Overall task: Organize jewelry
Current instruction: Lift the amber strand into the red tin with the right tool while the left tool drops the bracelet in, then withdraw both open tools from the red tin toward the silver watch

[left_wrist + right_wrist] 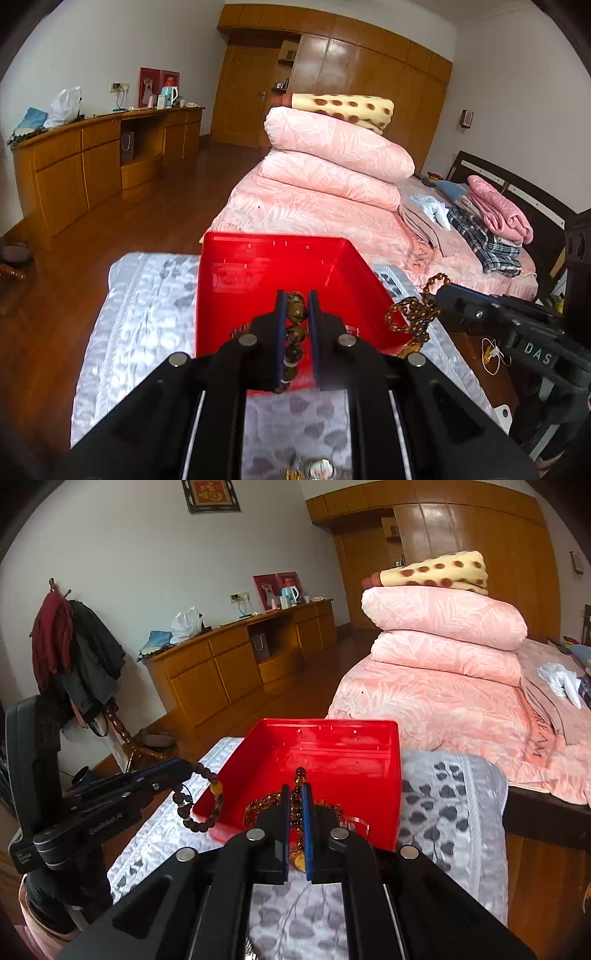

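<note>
An open red box (258,280) stands on a grey patterned cloth (147,314); it also shows in the right wrist view (343,760). My left gripper (297,299) is shut on a dark brown bead bracelet (295,334) above the box's near edge. In the right wrist view that bracelet (199,801) hangs from the left gripper at the box's left wall. My right gripper (295,794) is shut on an amber bead necklace (297,812) over the box's near part. In the left wrist view the necklace (413,315) dangles by the box's right wall.
A watch (319,469) lies on the cloth near the bottom edge. A bed with folded pink quilts (332,155) and clothes (491,221) stands behind the box. A wooden sideboard (92,166) lines the left wall. A coat stand (81,657) is at far left.
</note>
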### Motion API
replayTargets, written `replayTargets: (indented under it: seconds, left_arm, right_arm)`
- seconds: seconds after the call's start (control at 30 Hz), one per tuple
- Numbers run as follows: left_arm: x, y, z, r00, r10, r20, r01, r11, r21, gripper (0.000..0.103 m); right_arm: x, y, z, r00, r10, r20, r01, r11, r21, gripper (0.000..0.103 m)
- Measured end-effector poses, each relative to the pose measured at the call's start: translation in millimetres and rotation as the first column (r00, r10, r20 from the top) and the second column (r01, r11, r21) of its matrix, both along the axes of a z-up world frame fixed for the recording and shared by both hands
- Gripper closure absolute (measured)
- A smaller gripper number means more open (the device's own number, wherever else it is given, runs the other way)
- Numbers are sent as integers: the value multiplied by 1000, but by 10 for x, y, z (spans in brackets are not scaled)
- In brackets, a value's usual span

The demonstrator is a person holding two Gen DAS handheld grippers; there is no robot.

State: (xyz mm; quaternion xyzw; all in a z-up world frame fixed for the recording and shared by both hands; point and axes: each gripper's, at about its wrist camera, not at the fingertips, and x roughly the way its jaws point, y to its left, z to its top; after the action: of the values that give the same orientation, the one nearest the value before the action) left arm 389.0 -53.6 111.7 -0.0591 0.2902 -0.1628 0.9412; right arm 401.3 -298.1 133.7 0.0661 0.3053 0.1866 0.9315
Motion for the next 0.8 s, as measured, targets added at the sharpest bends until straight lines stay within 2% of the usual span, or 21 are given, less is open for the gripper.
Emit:
replayTargets:
  seconds: [0.13,0.3,0.37,0.4,0.43,0.47,0.53,0.6,0.67,0.77,0.8]
  left_arm:
    - [307,-63,-50,1000,11,-23,-10,1000,8,93]
    - [696,-103,-266,997,29,-74,-27,999,30,93]
    - [829,-115,-374,995,32,-99,-29,999,34,90]
    - [870,-102,-407,994,39,-103,-36,999,34,80]
    - [901,-93,-435,993,45,-107,-42,998,36,69]
    - [914,-77,-451,993,54,-108,-50,998,40,48]
    - [894,-44,-431,994,68,-80,-64,997,50,40]
    - [871,-13,-405,994,87,-63,-83,995,64,29]
    - [828,38,-360,993,105,-52,-101,993,59,26]
    - [749,85,-284,992,122,-35,-119,991,66,12]
    - [694,111,-249,991,130,-21,-128,989,73,12]
  right_arm:
    - [299,40,-69,1000,-4,-25,4,1000,6,97]
    - [649,103,-278,997,-1,-77,1,1000,1,96]
    - [752,104,-365,996,-8,-92,7,1000,-5,81]
    - [774,86,-389,996,-27,-85,26,1000,-10,66]
    - [774,66,-401,996,-47,-70,45,999,-23,65]
    - [775,57,-398,996,-57,-62,54,998,-36,65]
    - [743,24,-398,996,-75,-42,72,996,-58,50]
    - [699,-20,-392,994,-108,-24,105,991,-88,42]
    - [654,-59,-384,992,-123,-17,121,988,-99,38]
    - [539,-123,-375,990,-141,-8,139,985,-98,27]
    - [487,-142,-366,989,-147,-6,146,984,-100,23]
